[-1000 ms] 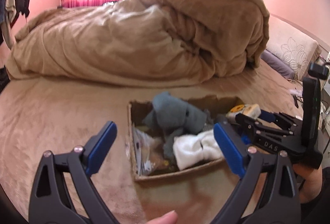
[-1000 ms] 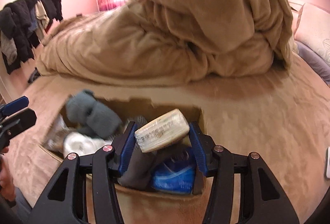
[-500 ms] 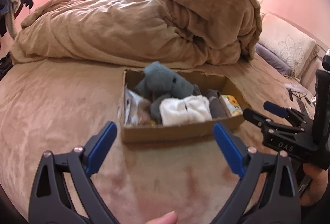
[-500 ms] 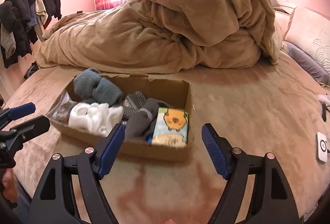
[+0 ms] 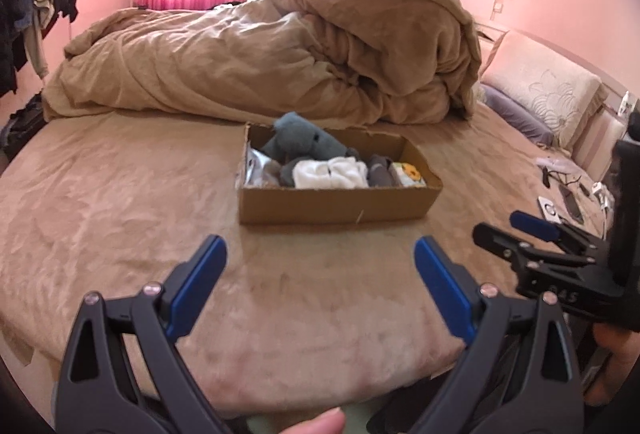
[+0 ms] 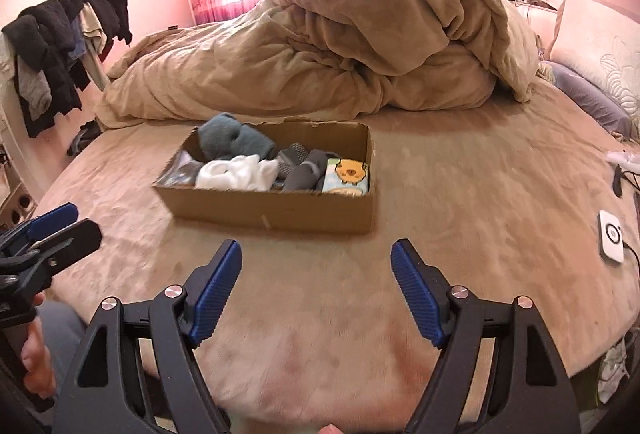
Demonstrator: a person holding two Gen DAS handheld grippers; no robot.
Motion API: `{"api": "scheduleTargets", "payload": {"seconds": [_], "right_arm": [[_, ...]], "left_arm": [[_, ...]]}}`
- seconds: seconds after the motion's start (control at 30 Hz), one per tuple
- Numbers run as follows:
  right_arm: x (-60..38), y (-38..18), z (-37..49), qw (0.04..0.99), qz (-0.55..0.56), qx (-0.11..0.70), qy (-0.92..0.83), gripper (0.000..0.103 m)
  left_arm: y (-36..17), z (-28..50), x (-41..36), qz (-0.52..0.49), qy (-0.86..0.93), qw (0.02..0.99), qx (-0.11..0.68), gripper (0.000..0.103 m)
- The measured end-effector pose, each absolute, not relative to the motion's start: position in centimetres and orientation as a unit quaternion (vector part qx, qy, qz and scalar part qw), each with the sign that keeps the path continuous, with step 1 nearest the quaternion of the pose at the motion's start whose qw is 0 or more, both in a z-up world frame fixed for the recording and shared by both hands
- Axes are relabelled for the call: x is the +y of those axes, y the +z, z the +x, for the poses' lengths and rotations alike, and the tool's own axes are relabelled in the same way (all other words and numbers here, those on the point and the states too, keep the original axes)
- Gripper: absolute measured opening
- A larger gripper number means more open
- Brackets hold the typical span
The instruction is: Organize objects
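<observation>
Box [image 6: 276, 212] on bed, well ahead of left gripper [image 5: 320, 286] and right gripper [image 6: 316, 290]; both spread, empty.

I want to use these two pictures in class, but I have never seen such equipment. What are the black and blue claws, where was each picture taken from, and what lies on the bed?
No robot here: a person holds hand tongs, one per hand, each with a camera looking out along its two blue-padded fingers. One picture comes from the left tongs, the other from the right tongs; each view also catches the other tongs at its edge. Both are open and hold nothing. On the bed stands a cardboard box with grey-blue socks, white socks, dark grey socks and a small packet with a yellow cartoon animal. Behind it lies a heaped tan duvet.
</observation>
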State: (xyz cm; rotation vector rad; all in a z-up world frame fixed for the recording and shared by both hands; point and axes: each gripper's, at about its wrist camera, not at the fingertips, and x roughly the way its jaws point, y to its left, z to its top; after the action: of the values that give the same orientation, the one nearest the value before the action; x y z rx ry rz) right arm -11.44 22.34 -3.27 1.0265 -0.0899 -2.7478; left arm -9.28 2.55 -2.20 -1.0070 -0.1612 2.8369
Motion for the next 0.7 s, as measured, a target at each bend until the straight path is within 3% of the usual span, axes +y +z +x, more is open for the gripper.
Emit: {"api": "scheduleTargets", "payload": {"seconds": [0.7], "right_arm": [[22.4,0.3,-1.5,0.09,0.309,-0.029,-0.946,0.08]], "left_arm": [[-0.7,-0.3,3.5,-0.314,0.948,0.029,-0.044,0.096]]}}
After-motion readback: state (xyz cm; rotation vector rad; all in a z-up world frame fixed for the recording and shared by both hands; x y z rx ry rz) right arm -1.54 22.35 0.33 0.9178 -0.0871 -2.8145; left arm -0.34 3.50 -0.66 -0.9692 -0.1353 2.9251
